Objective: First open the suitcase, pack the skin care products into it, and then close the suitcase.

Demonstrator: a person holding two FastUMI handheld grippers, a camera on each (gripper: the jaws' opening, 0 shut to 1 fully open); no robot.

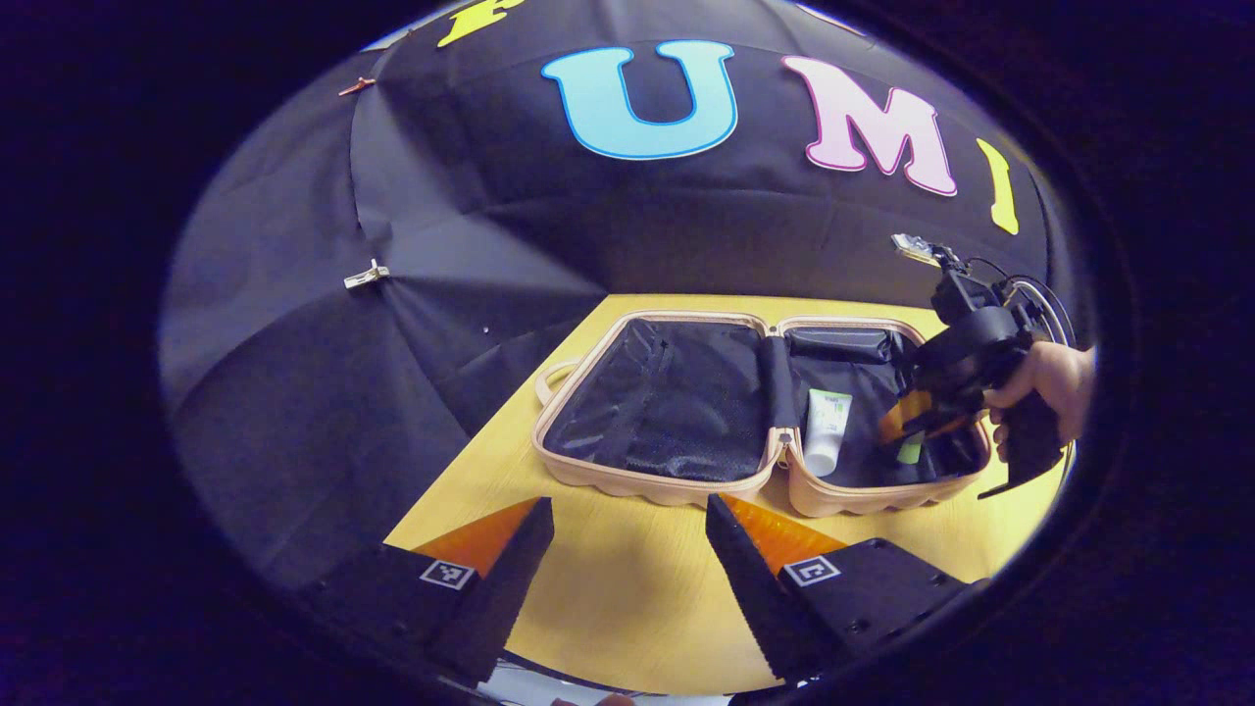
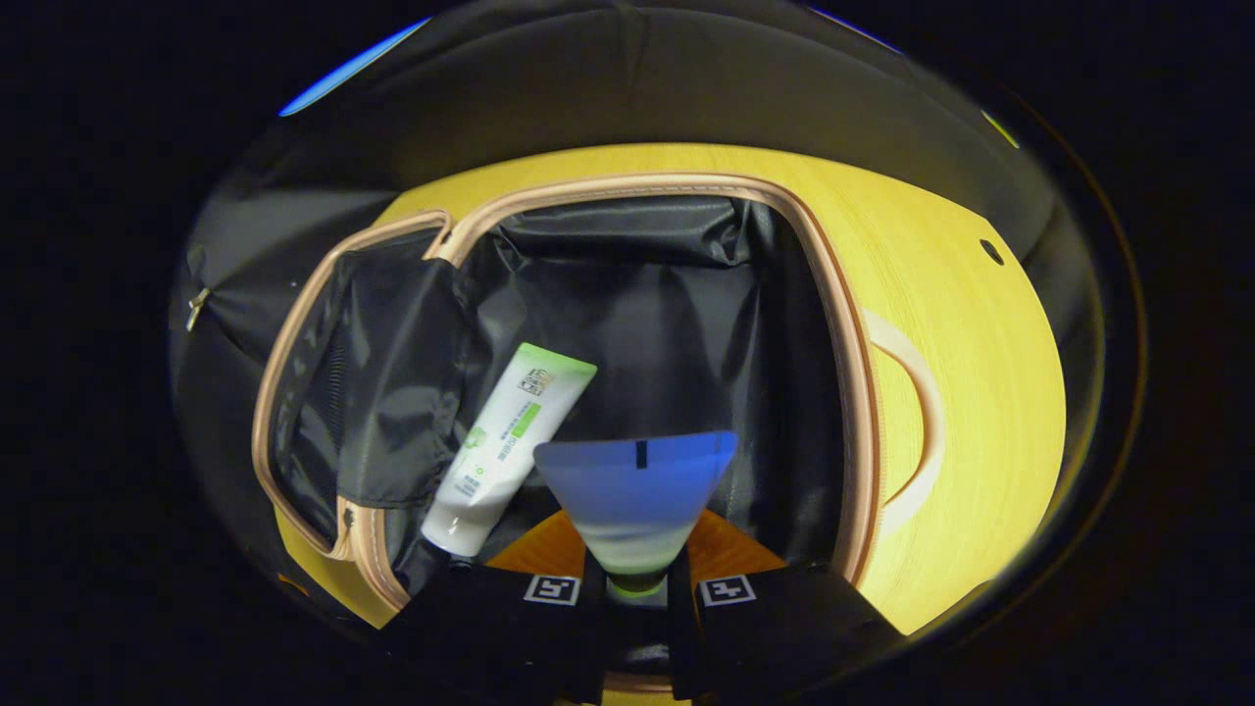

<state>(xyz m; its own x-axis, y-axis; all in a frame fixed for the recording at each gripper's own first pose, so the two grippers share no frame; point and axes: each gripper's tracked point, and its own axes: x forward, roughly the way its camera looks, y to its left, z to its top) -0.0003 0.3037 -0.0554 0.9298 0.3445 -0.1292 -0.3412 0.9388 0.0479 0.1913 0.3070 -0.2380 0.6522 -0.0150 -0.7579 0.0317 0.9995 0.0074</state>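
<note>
A beige suitcase (image 1: 677, 485) lies wide open on the yellow table, black lining in both halves. In its right half rests a white and green tube (image 1: 826, 428). My right gripper (image 1: 917, 424), held by a hand, is lowered into that right half. In the right gripper view it (image 2: 634, 579) is shut on a second tube (image 2: 635, 490) with a flat bluish end, held over the lining just right of the white and green tube (image 2: 510, 446). My left gripper (image 1: 627, 549) stands open above the table, in front of the suitcase, with nothing between its fingers.
The yellow tabletop (image 1: 627, 608) runs in front of the suitcase, and on the suitcase's right side (image 2: 961, 324) in the right gripper view. A beige carry handle (image 2: 917, 422) sticks out of the suitcase there. Black cloth walls close off the back and left.
</note>
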